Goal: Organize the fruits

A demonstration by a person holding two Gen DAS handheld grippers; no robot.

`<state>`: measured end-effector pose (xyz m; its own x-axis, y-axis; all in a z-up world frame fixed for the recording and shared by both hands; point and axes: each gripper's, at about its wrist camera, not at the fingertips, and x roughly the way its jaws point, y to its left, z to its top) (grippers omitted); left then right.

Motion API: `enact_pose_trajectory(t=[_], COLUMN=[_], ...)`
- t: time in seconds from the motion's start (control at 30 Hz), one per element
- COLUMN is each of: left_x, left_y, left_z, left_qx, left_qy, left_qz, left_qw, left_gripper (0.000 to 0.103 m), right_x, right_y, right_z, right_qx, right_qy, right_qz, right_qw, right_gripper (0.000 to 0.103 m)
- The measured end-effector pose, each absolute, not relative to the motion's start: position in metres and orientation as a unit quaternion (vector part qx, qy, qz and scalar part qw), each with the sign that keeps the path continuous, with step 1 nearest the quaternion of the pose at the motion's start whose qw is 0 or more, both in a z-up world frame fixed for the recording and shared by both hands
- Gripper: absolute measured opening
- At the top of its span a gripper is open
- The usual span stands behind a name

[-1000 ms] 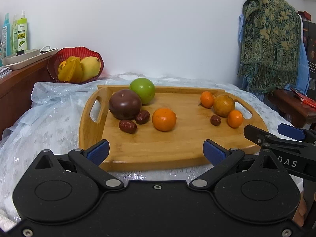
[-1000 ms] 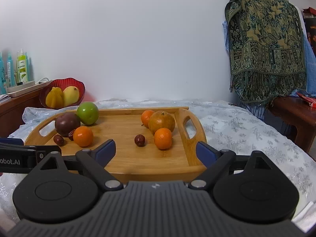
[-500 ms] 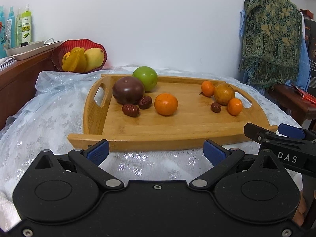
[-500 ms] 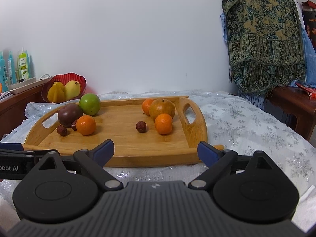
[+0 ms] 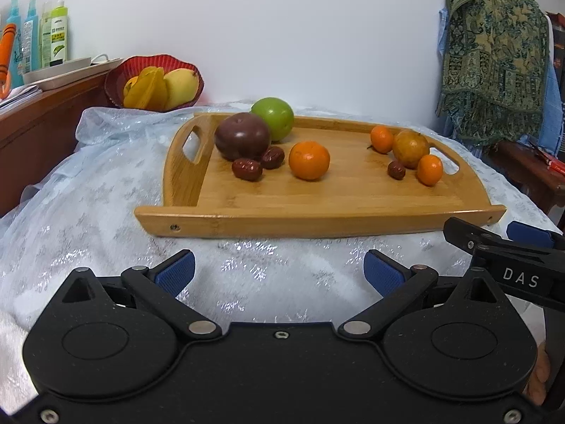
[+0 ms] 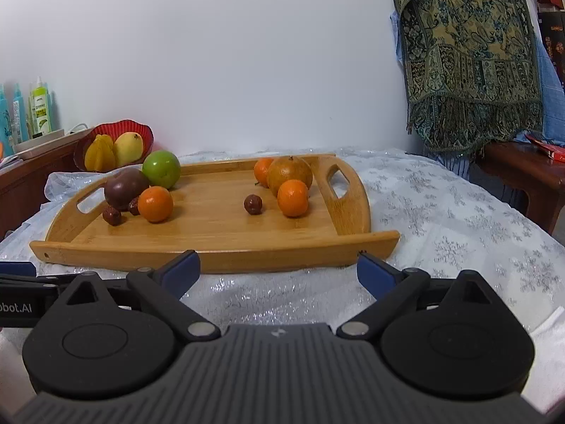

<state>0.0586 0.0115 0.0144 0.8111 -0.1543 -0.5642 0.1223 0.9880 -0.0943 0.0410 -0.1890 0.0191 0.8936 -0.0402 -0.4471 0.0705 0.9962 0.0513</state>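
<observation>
A wooden tray [image 5: 317, 208] [image 6: 212, 247] lies on the cloth-covered table. At its left stand a green apple [image 5: 272, 113], a dark purple fruit [image 5: 242, 136], two red dates [image 5: 247, 169] and an orange [image 5: 309, 160]. At its right lie two small oranges [image 6: 292, 198], a brownish round fruit [image 6: 289, 175] and one date [image 6: 253, 204]. My left gripper [image 5: 279, 270] is open and empty, short of the tray's front edge. My right gripper [image 6: 279, 268] is open and empty, also short of the front edge.
A red bowl [image 5: 116, 81] with a mango and a starfruit stands at the back left by a wooden shelf with bottles [image 5: 53, 31]. A patterned shawl [image 6: 469, 60] hangs at the right over a wooden bench [image 6: 522, 173].
Both grippers have drawn back and lowered, so the tray now lies farther ahead and its front edge shows. Both stay open. The fruits have not moved.
</observation>
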Motion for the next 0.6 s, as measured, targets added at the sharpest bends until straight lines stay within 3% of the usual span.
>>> enact_pose_trajectory(t=[0.6], left_x=[0.059], left_y=[0.015], left_z=[-0.001], left_qx=[-0.025], left_qy=[0.322], left_qz=[-0.048], left_qw=[0.945], left_gripper=[0.102], right_x=[0.039], right_y=[-0.185], right_z=[0.008], right_qx=[0.024], right_qy=[0.262], right_qz=[-0.024], right_qw=[0.964], right_gripper=[0.103])
